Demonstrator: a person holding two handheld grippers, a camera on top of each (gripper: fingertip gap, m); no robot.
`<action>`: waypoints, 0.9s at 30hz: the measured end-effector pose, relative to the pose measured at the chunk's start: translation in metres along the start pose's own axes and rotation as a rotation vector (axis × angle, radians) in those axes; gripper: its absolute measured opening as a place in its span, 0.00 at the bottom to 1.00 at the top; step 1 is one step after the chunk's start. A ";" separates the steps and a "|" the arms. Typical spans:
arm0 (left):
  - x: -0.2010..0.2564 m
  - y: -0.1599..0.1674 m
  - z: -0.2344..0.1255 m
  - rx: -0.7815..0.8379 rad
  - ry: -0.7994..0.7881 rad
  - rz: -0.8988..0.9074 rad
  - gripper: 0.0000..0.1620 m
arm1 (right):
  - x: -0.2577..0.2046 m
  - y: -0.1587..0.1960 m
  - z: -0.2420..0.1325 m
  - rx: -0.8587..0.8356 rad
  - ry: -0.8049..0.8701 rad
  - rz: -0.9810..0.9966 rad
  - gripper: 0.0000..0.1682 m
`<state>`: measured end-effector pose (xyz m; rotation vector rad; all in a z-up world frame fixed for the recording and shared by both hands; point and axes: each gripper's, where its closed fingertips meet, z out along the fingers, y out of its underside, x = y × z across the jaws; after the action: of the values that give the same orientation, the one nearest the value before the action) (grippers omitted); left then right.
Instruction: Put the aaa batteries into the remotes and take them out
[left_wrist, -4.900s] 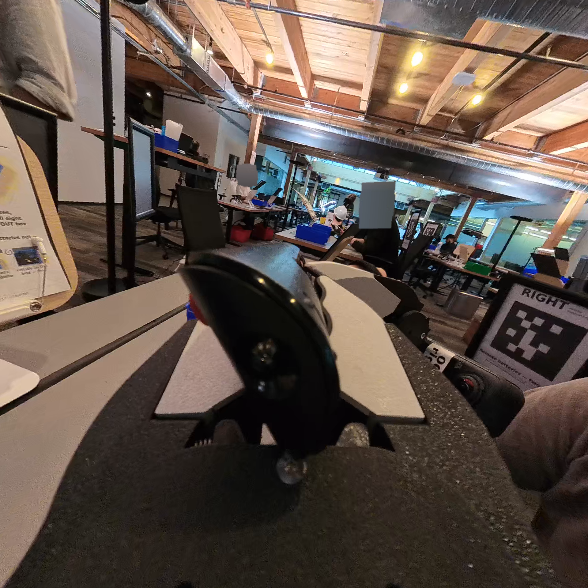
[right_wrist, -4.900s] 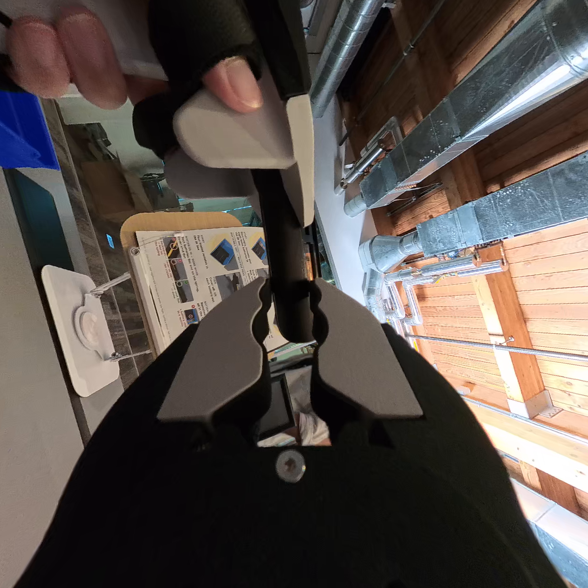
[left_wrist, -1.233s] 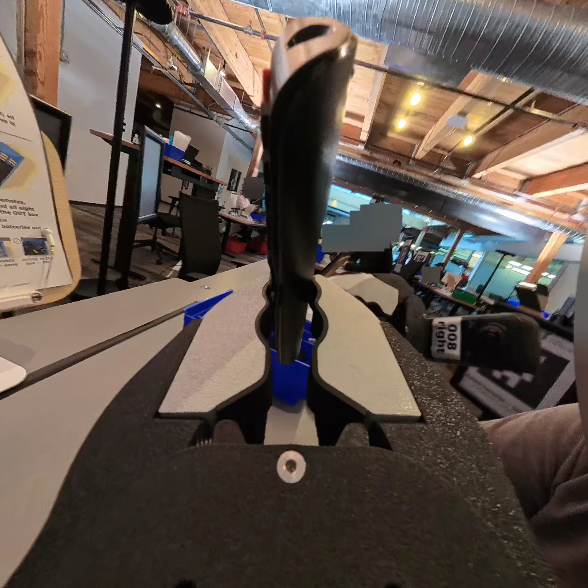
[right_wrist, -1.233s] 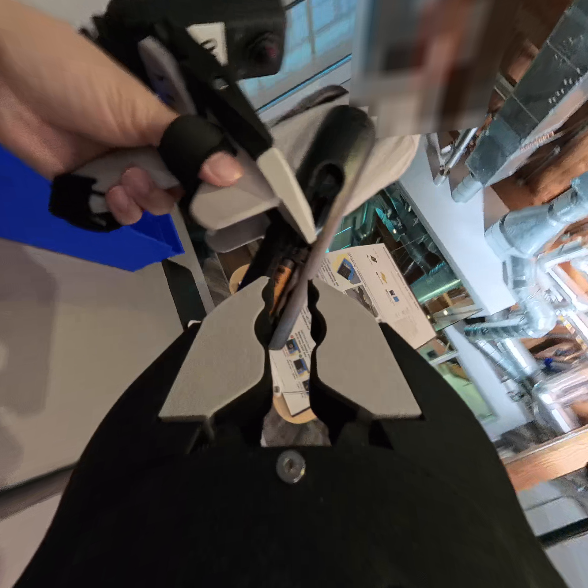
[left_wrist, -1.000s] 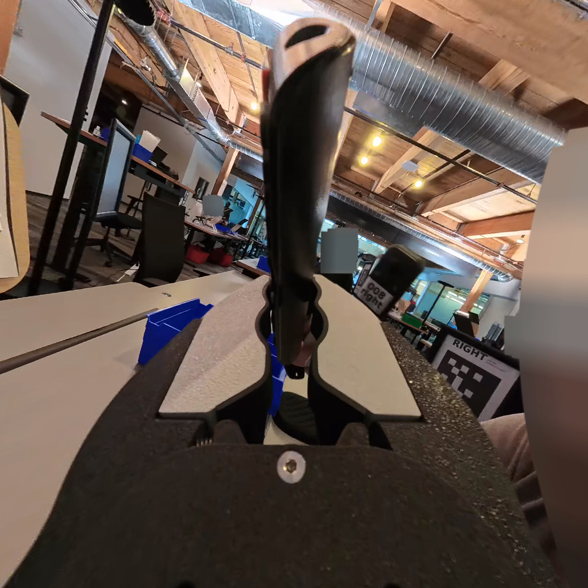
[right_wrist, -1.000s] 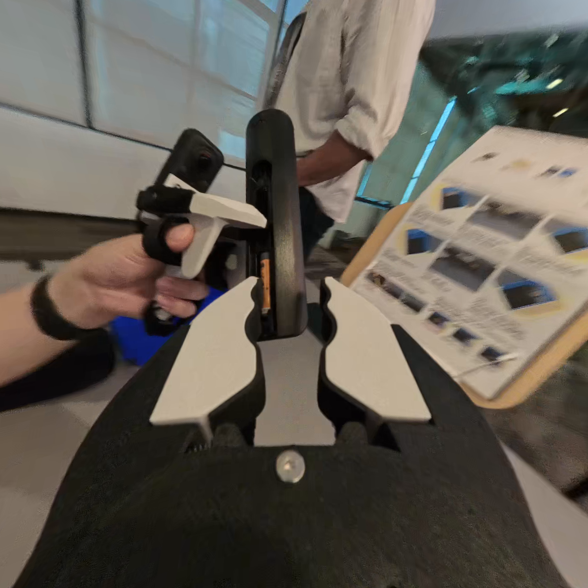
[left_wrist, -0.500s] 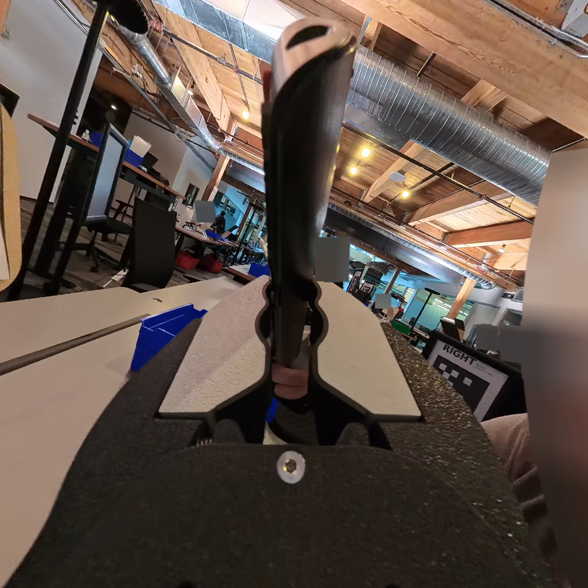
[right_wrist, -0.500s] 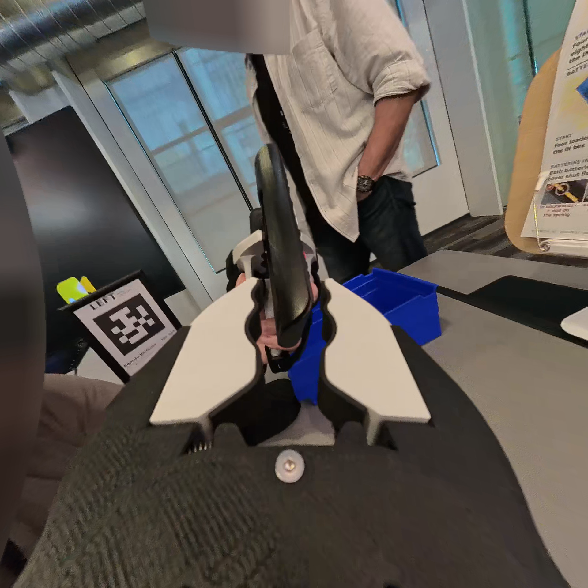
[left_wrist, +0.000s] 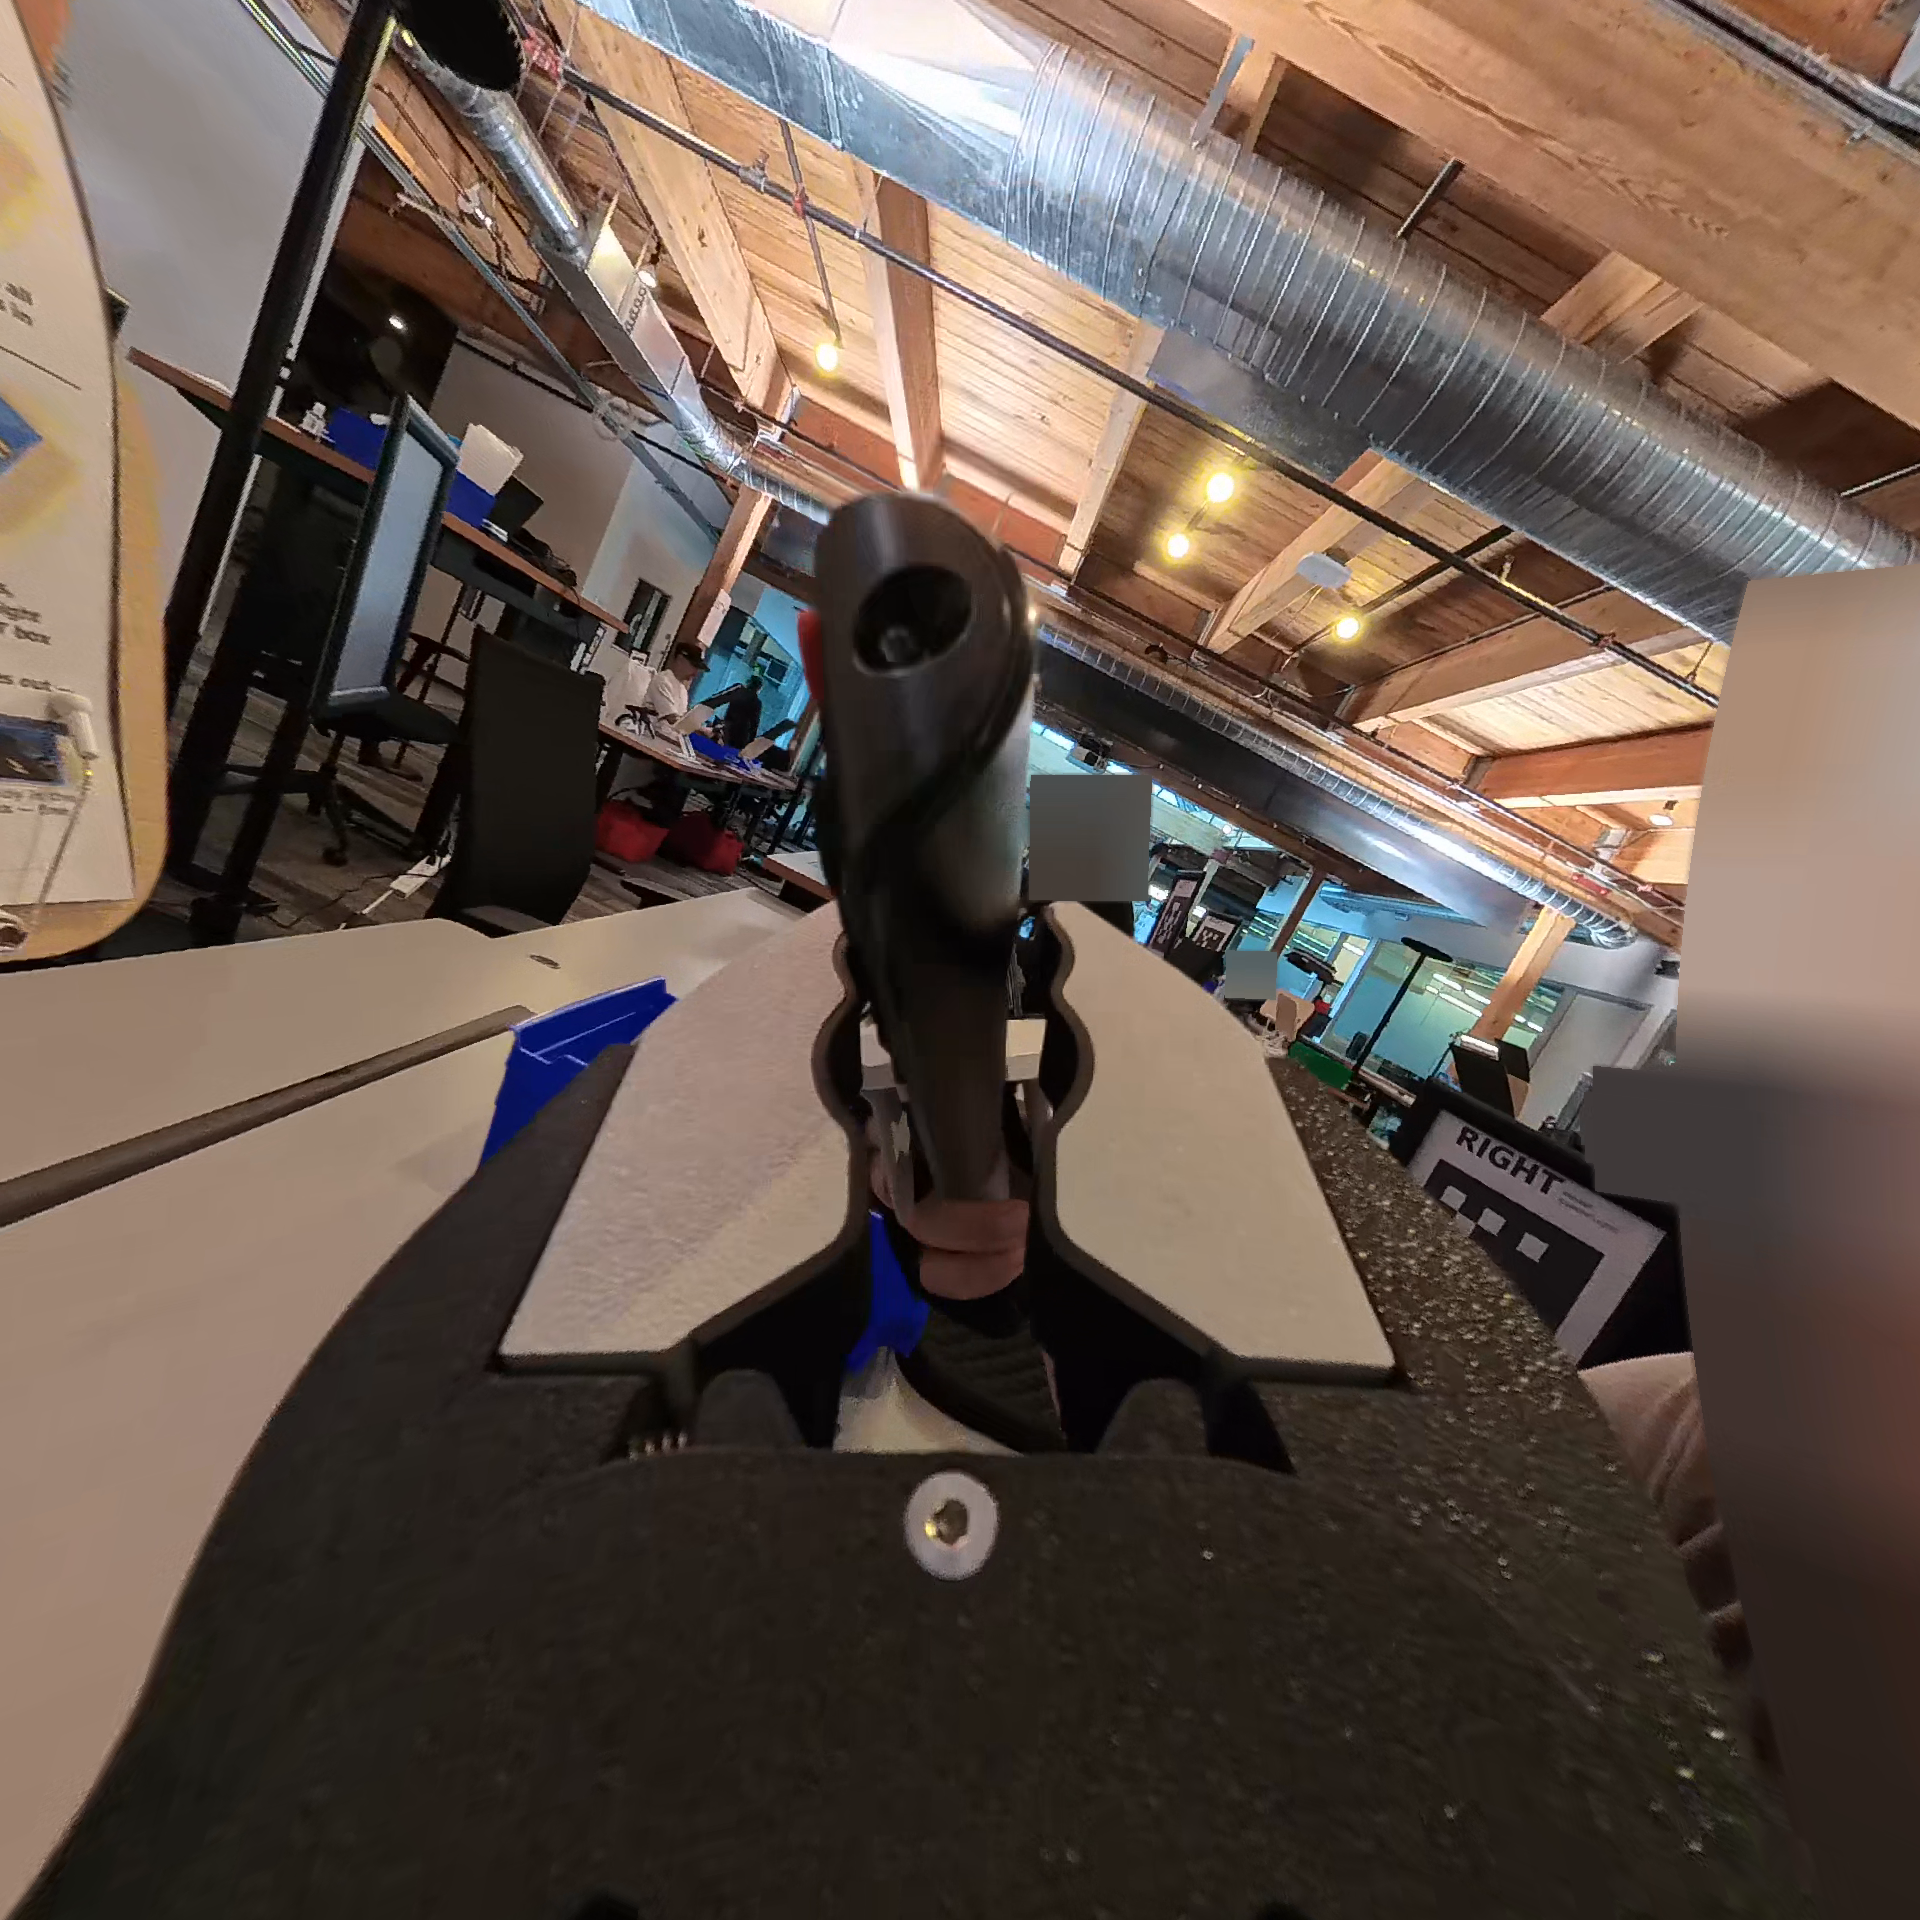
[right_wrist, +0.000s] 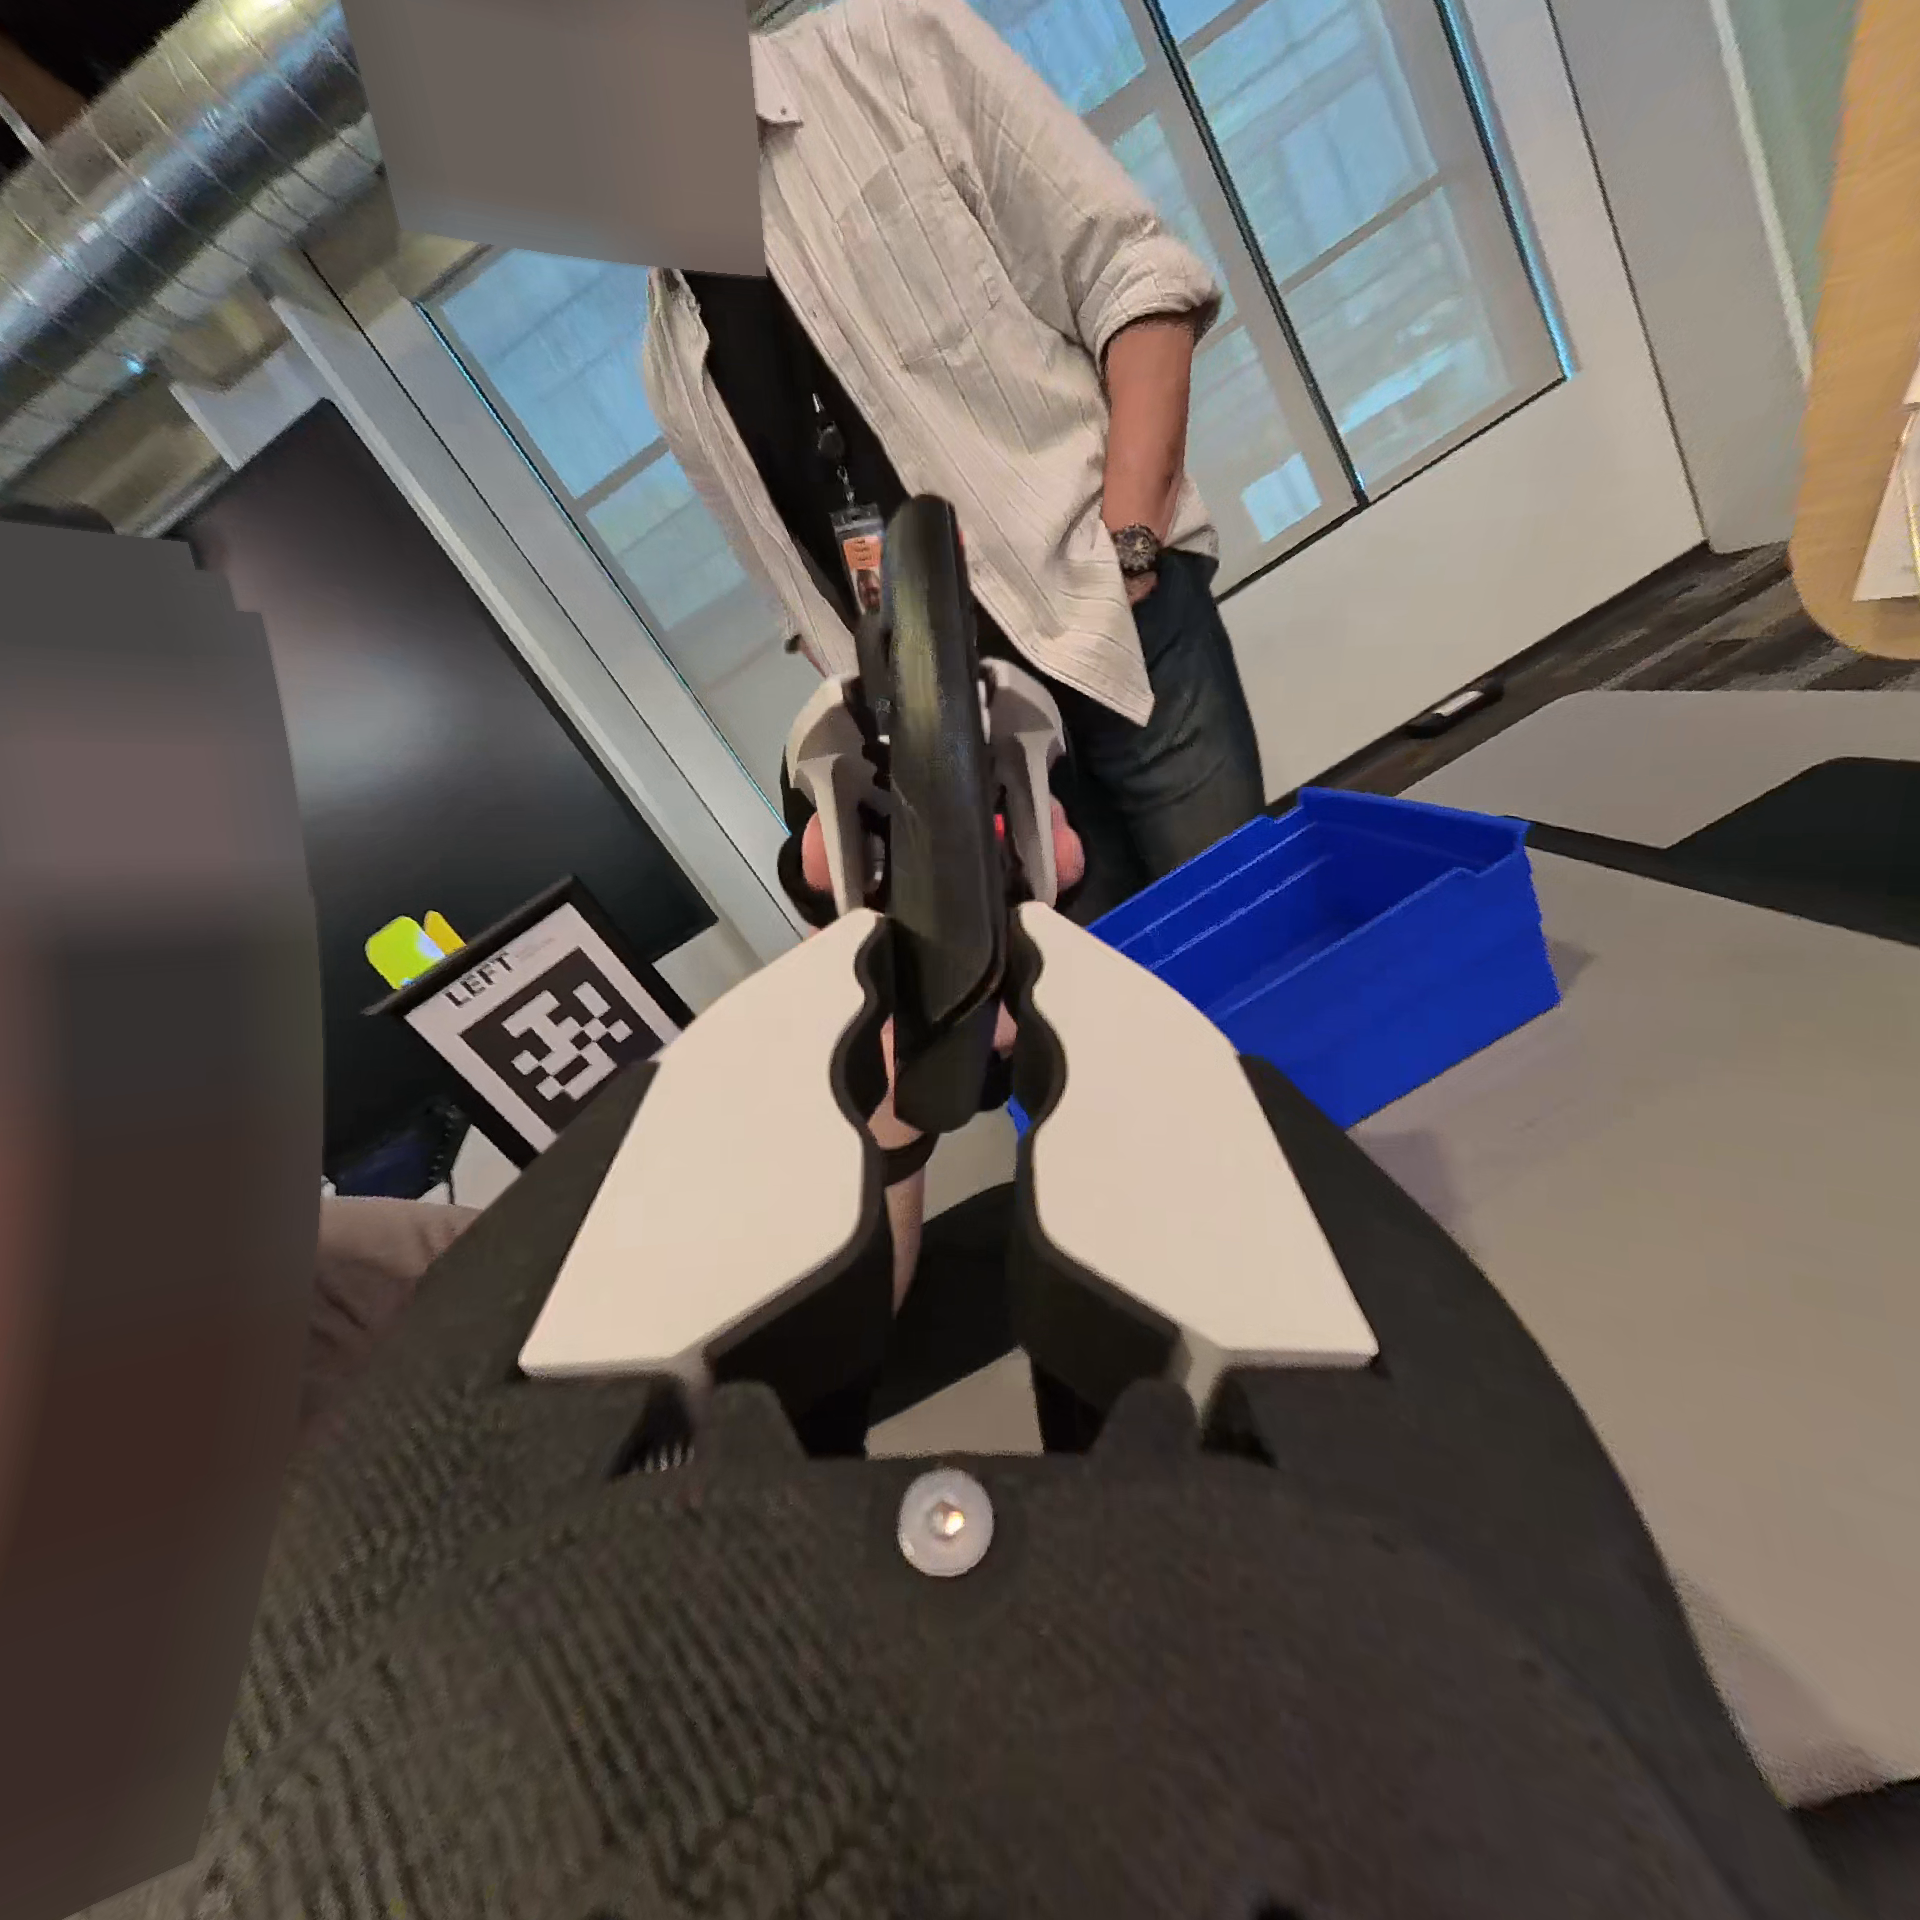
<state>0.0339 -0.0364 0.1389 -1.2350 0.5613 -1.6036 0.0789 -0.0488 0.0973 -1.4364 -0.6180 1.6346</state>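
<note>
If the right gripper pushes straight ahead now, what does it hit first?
Probably the left gripper, facing it and clamped on the same black remote the right gripper holds. Depth is uncertain.

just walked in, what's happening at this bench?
A person is working a black remote with two hand-held tongs. The left tongs are shut on it, holding it upright. From the right view the right tongs close around its near end, though contact isn't clear. A blue bin sits on the grey table beside them. No batteries are visible now. A bystander in a light shirt stands behind.
</note>
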 end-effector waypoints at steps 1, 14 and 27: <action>-0.002 -0.002 -0.002 0.002 -0.009 0.006 0.18 | 0.001 0.001 0.000 -0.002 -0.001 0.011 0.12; -0.040 -0.006 -0.014 0.089 -0.067 -0.134 0.15 | 0.027 0.023 0.013 -0.004 0.018 0.179 0.12; -0.051 0.019 -0.005 -0.019 -0.061 -0.218 0.15 | 0.040 0.023 0.009 -0.002 0.051 0.177 0.12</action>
<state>0.0365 0.0003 0.0992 -1.3929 0.4147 -1.7370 0.0643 -0.0257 0.0587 -1.5665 -0.4751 1.7277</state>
